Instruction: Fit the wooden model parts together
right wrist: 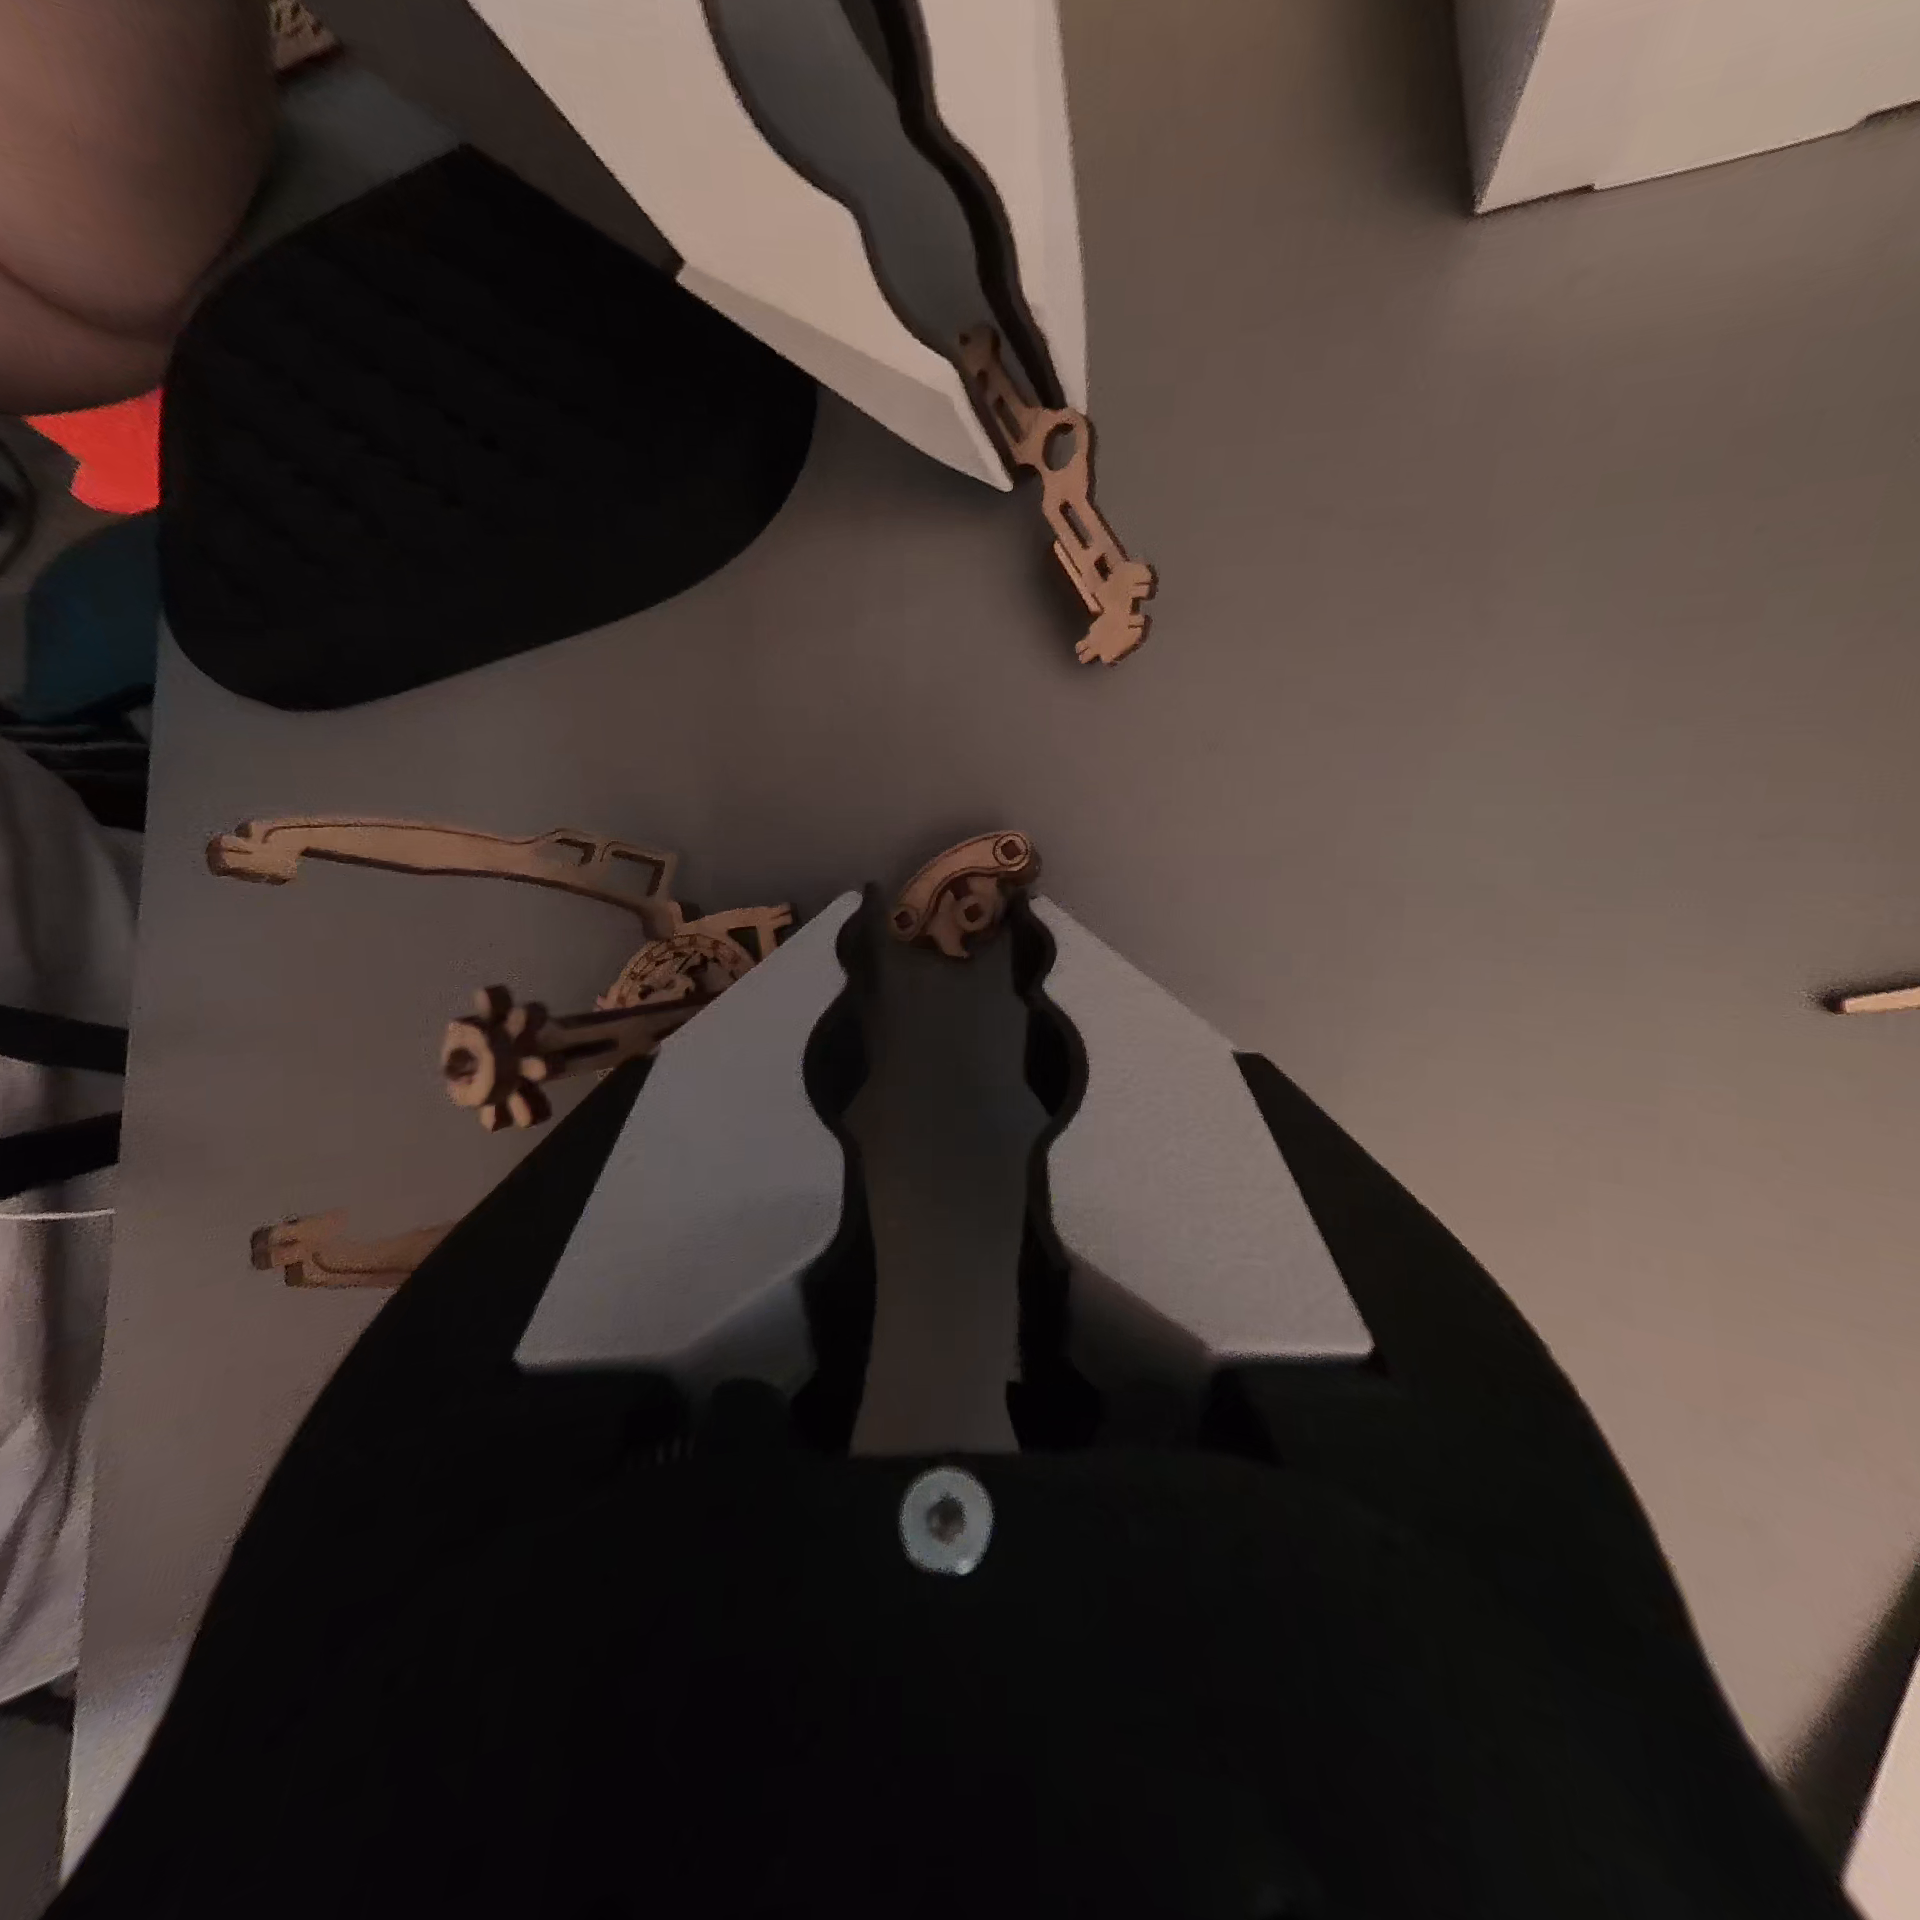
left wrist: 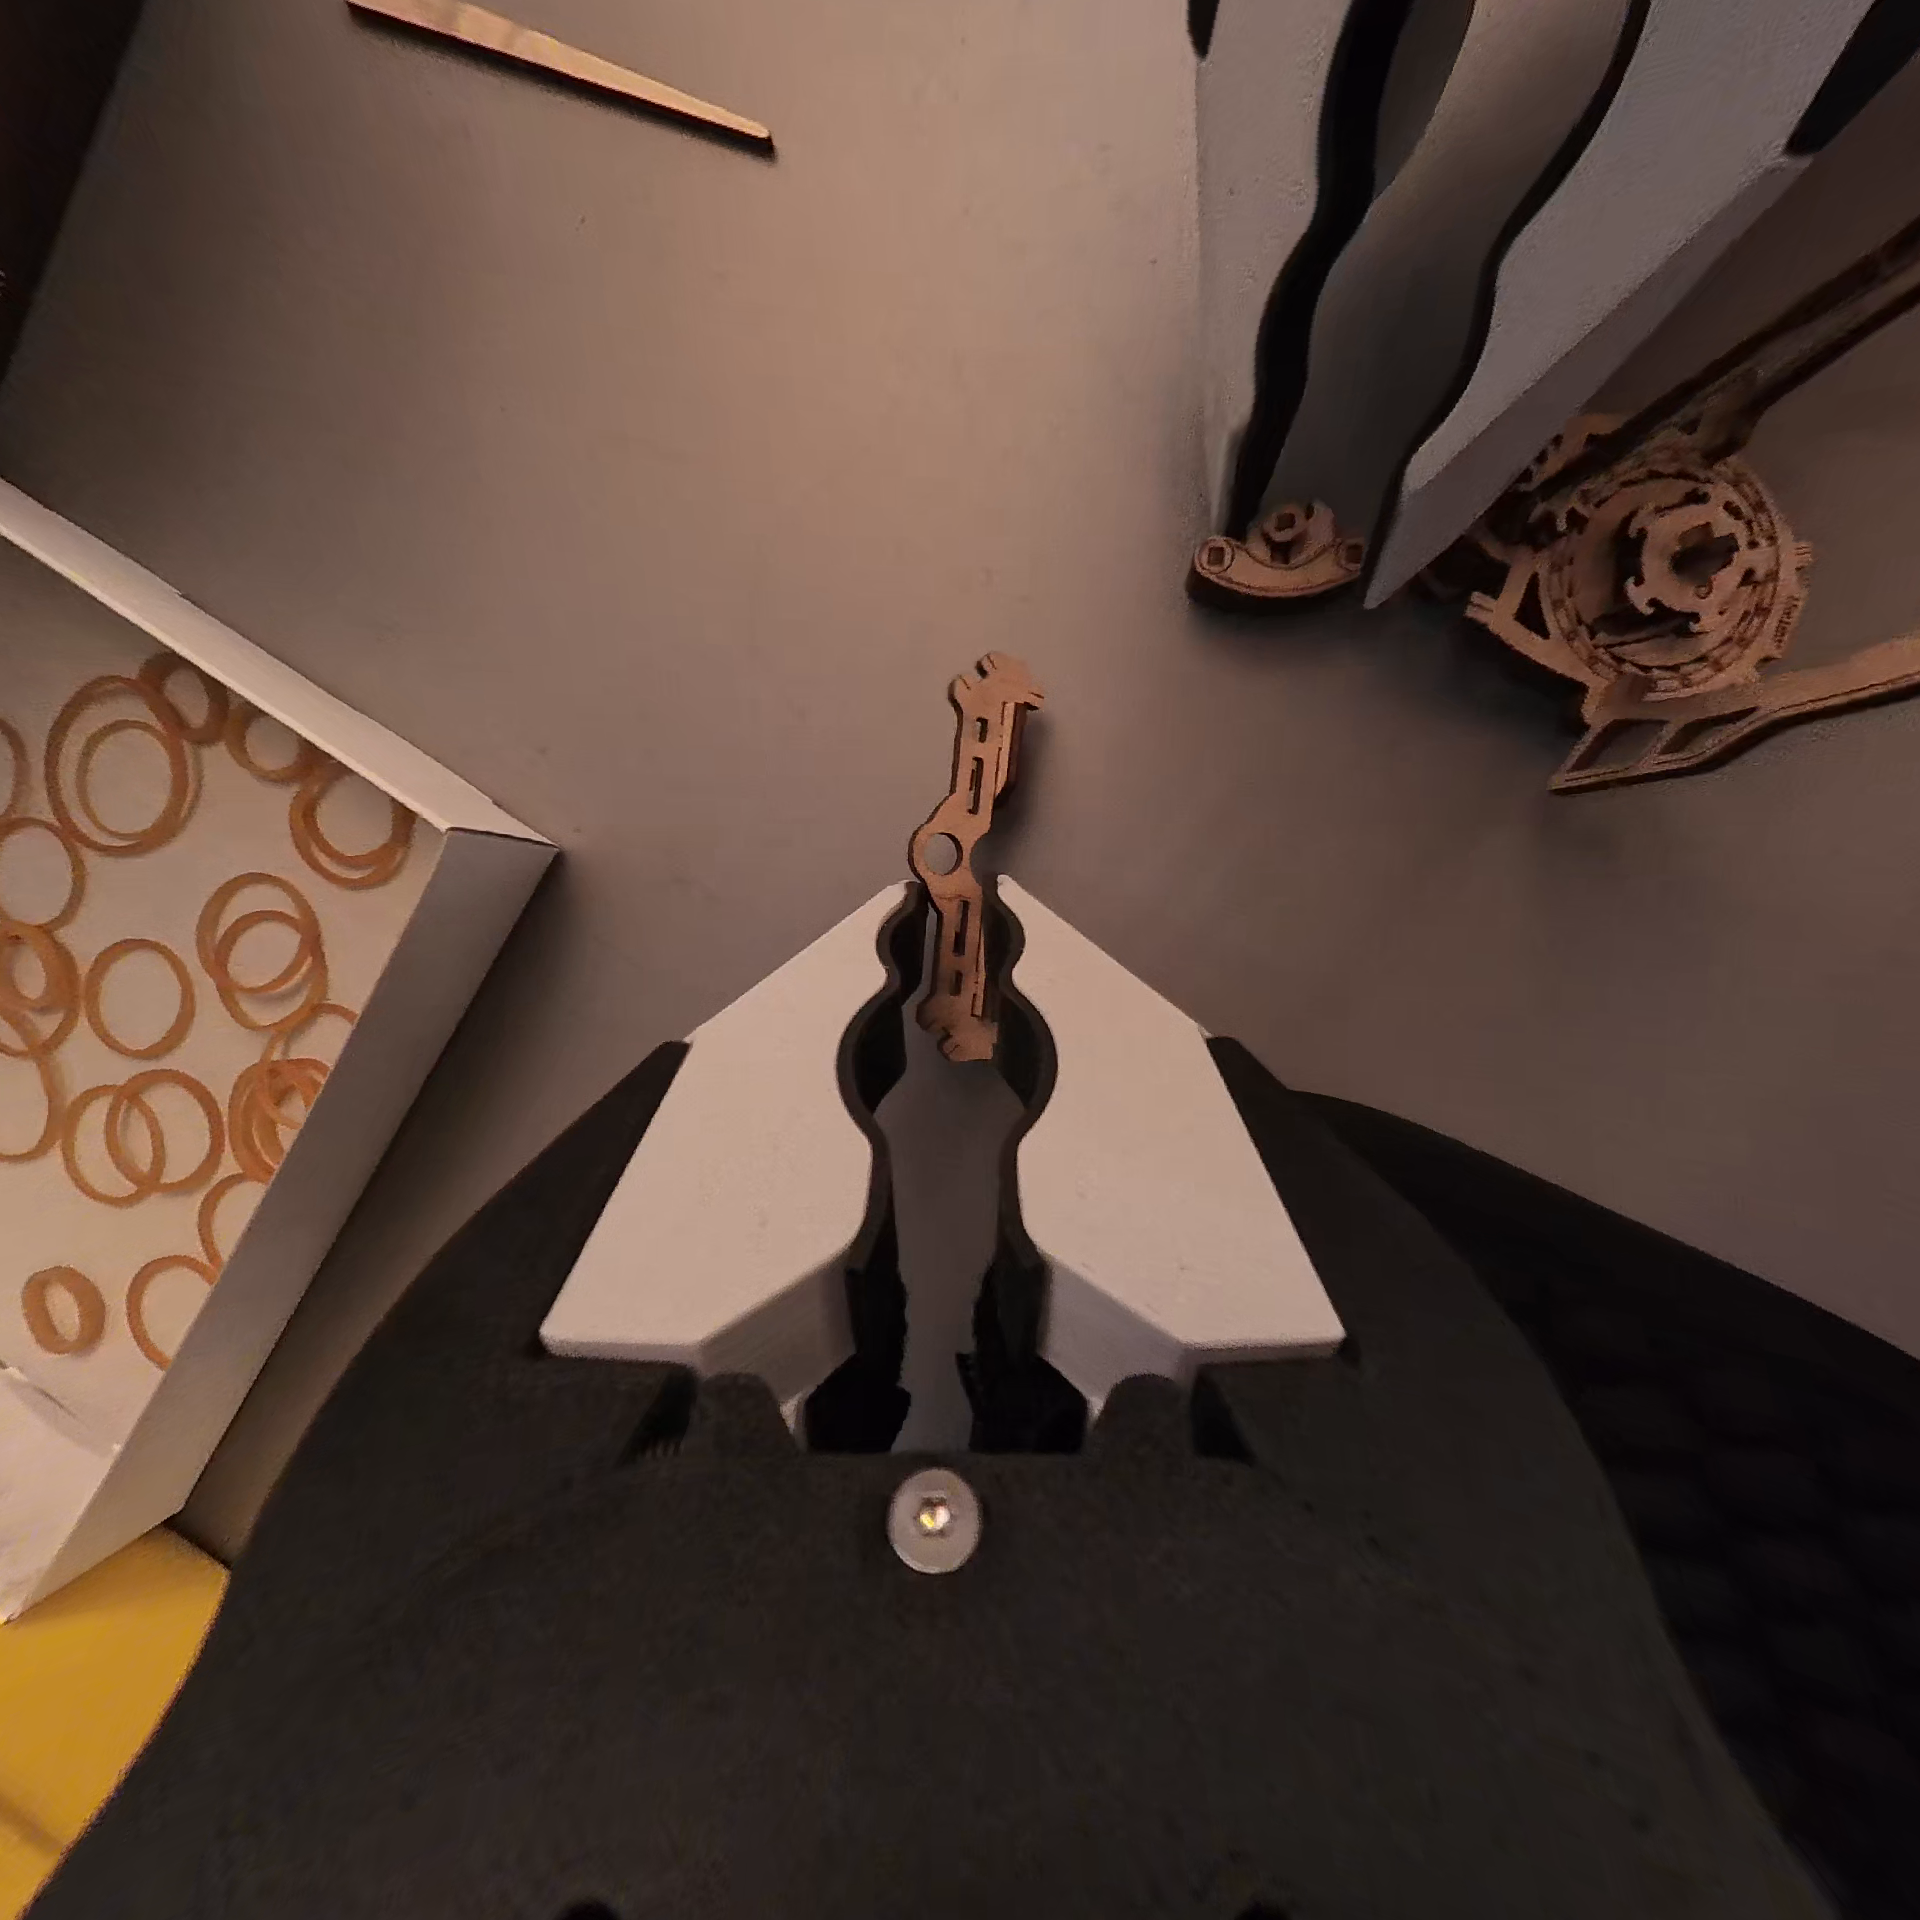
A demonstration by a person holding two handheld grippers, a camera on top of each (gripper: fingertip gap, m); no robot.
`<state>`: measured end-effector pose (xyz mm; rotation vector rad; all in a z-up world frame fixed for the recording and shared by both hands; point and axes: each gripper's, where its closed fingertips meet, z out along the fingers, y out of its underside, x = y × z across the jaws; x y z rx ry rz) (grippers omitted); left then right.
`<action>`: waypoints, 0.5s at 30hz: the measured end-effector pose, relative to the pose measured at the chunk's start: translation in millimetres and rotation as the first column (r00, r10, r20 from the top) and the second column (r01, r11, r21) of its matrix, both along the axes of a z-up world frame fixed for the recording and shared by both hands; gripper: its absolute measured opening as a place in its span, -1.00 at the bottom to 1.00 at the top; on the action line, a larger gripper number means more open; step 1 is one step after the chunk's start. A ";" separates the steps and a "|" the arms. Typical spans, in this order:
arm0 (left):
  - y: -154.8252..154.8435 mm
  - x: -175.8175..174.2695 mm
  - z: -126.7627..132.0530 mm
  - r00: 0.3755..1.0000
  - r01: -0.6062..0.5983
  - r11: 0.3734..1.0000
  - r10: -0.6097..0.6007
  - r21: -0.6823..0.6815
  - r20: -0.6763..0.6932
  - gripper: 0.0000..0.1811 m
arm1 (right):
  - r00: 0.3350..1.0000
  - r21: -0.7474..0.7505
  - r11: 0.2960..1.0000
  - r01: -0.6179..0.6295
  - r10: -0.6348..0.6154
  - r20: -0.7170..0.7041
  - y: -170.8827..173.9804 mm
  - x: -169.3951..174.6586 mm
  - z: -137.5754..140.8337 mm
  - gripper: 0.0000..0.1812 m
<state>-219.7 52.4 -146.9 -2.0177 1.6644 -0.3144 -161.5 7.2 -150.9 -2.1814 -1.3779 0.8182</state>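
My left gripper (left wrist: 958, 885) is shut on a slotted wooden bar (left wrist: 961, 935) with a round hole. The bar stands on edge and sticks out past the fingertips, over the grey table. It also shows in the right wrist view (right wrist: 1086, 525), in the left gripper (right wrist: 1039, 445). My right gripper (right wrist: 951, 902) has its tips at the table, closed around a small curved wooden piece (right wrist: 966, 883). That piece also shows in the left wrist view (left wrist: 1280, 551). The part-built wooden model (left wrist: 1662, 592), with a round hub and long arms, lies beside the right gripper (left wrist: 1311, 556). Its gear end (right wrist: 494, 1060) points left.
A white tray (left wrist: 488, 847) of rubber bands (left wrist: 135, 769) sits at the left. A pointed wooden stick (left wrist: 582, 75) lies at the far edge and also shows in the right wrist view (right wrist: 1881, 1000). A white box (right wrist: 1662, 104) stands far right. A hand (right wrist: 94, 177) is at the top left. The tips of one gripper are about 8 cm away from the tips of the other. From the right gripper's tips to the pointed wooden stick (left wrist: 582, 75) is close to 15 cm.
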 end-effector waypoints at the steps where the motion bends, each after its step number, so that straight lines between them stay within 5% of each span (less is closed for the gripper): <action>1: -1.0 0.1 0.0 1.000 0.003 1.000 -0.003 -0.007 0.003 -0.91 | 1.000 0.011 1.000 -0.005 0.005 0.009 -0.5 0.4 0.4 -0.75; 6: 0.5 0.2 4.3 1.000 0.007 1.000 -0.007 0.013 0.016 -0.84 | 0.998 0.091 0.995 -0.029 0.034 -0.049 0.2 5.2 11.6 -0.76; 9: -0.8 5.3 21.5 0.997 0.033 0.997 -0.038 0.075 0.067 -0.75 | 0.970 0.115 0.989 -0.093 0.116 -0.212 -7.5 2.7 40.5 -0.76; 12: -14.6 26.1 59.2 0.957 0.149 0.962 -0.198 0.227 0.211 -0.70 | 0.914 0.130 0.983 -0.126 0.166 -0.369 -13.5 3.5 74.0 -0.75; 15: -36.2 44.4 92.8 0.872 0.243 0.859 -0.397 0.450 0.287 -0.68 | 0.835 0.084 0.987 -0.137 0.161 -0.526 -18.9 6.5 106.9 -0.76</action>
